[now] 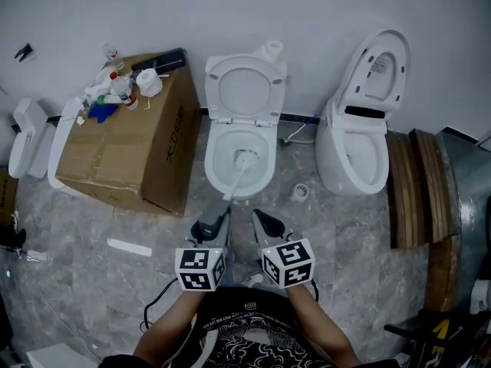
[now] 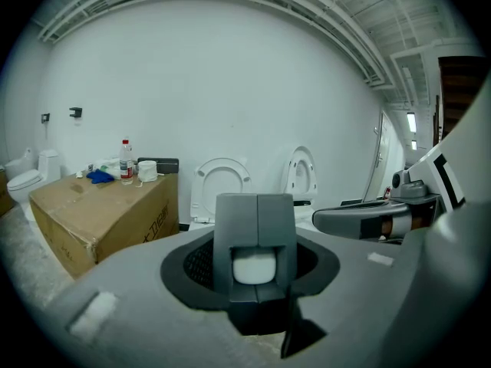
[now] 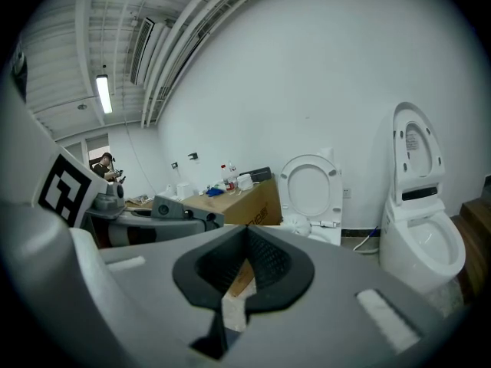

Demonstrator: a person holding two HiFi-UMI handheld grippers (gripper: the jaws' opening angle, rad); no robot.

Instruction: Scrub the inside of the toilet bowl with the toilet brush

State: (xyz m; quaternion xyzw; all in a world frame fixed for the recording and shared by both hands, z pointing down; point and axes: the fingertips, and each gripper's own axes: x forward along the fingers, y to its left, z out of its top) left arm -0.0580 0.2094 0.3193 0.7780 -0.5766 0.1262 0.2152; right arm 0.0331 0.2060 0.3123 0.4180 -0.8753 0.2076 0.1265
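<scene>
Toilet brush [image 1: 245,160] is sitting head-down in the toilet bowl [image 1: 212,167]. The left gripper [image 1: 222,208] is clamping its seemingly light, stiff handle end, while the right gripper [image 1: 259,218] is idling, jaws together and empty.

White toilet bowl [image 1: 215,158] at centre, against the far wall. Seat [image 1: 218,90] and lid [image 1: 245,89] are up, leaning on the wall. Bowl is open, white inside. White brush [image 1: 238,176] is tilted: bristle head down inside the bowl near its middle, handle slanting near-left over the front rim. Handle end is clamped in the left gripper [image 1: 220,211], showing as a rounded white block between the jaws.
</scene>
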